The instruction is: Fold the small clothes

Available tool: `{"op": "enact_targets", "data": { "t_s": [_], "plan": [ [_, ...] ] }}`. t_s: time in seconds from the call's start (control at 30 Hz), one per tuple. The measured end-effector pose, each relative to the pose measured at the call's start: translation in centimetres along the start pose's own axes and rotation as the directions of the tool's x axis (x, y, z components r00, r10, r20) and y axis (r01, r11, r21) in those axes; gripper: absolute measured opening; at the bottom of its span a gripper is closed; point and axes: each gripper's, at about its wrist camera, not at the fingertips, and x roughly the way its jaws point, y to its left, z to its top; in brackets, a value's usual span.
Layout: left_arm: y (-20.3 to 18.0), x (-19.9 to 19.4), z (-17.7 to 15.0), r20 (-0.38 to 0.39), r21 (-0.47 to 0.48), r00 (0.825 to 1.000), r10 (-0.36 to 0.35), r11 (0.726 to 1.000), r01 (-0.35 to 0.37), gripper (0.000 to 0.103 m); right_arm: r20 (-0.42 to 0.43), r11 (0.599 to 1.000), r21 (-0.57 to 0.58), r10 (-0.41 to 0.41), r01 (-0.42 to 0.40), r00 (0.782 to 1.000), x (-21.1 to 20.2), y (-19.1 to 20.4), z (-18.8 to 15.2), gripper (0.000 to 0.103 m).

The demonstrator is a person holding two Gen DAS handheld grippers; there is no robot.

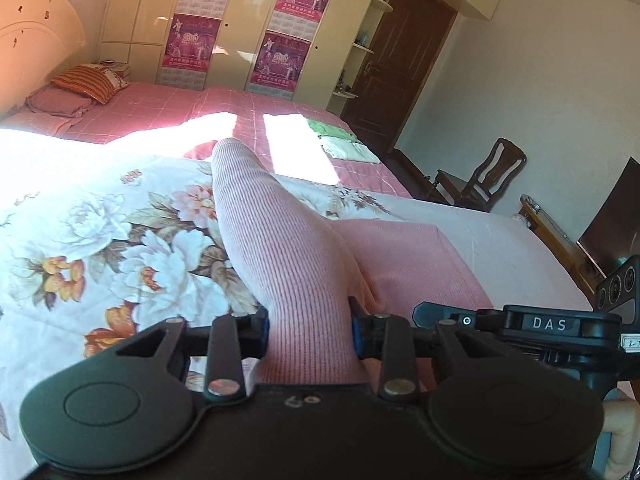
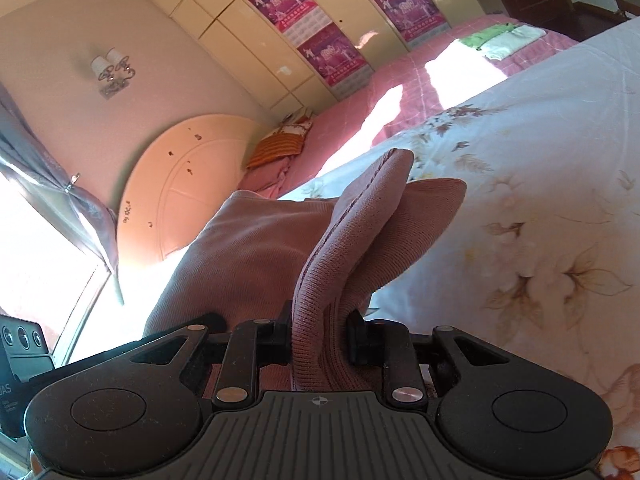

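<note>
Two grippers: both clamped on one pink garment [image 1: 276, 240].
Left gripper [image 1: 310, 326]: fingers pressed on a ribbed fold of the garment, which runs up toward 12 o'clock in the left view.
Right gripper [image 2: 320, 334]: fingers pressed on a folded, seamed edge of the garment; a loose flap points toward 2 o'clock in the right view.
Garment position: partly lifted, with the rest lying on the floral quilt [image 1: 100, 232], toward 3 o'clock in the left view.
Background: folded green and white clothes [image 1: 340, 142] on the pink bedspread [image 1: 168, 108], at 12 o'clock.
</note>
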Motion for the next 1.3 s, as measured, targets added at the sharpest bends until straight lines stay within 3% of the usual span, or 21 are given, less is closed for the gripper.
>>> {"op": "enact_targets", "data": {
  "t_s": [0.4,0.63,0.77,0.87,1.0,1.13,1.2,1.3],
  "plan": [
    [16.0,-6.7,2.1,0.023,-0.01,0.997,0.075,0.997,-0.074,0.033,-0.052,0.998,-0.042,0.044,-0.047,0.998,13.7,12.2,-4.2,0.024],
    [23.7,-5.7,2.5,0.019,0.006,0.991,0.129,0.992,-0.129,0.033,-0.082,0.998,-0.059,0.017,-0.022,0.996,21.7,15.4,-5.5,0.024],
    [27.1,-3.4,0.4,-0.048,0.012,0.981,0.186,0.983,-0.185,0.039,-0.094,0.992,-0.097,-0.091,0.082,0.991,24.6,14.3,-6.6,0.024],
    [28.1,-3.3,-0.6,-0.032,-0.004,0.983,0.179,0.984,-0.18,0.053,-0.091,0.982,-0.112,-0.163,0.152,0.982,25.3,12.8,-7.3,0.024],
    [27.4,-5.2,0.3,0.016,-0.005,0.982,0.19,0.982,-0.19,0.049,-0.027,0.957,-0.169,-0.242,0.235,0.97,24.4,13.2,-7.4,0.035],
    [26.8,-6.7,1.6,0.124,0.029,0.975,0.184,0.982,-0.188,0.049,0.07,0.932,-0.247,-0.256,0.265,0.964,23.0,15.5,-6.1,0.035],
    [26.2,-5.7,2.5,0.111,0.053,0.983,0.15,0.986,-0.156,0.049,0.092,0.925,-0.283,-0.237,0.253,0.967,23.4,17.0,-5.4,0.035],
    [25.8,-2.8,2.8,0.04,0.065,0.988,0.153,0.986,-0.155,0.049,0.06,0.913,-0.334,-0.228,0.235,0.972,25.9,18.4,-5.0,0.035]
  ]
}}
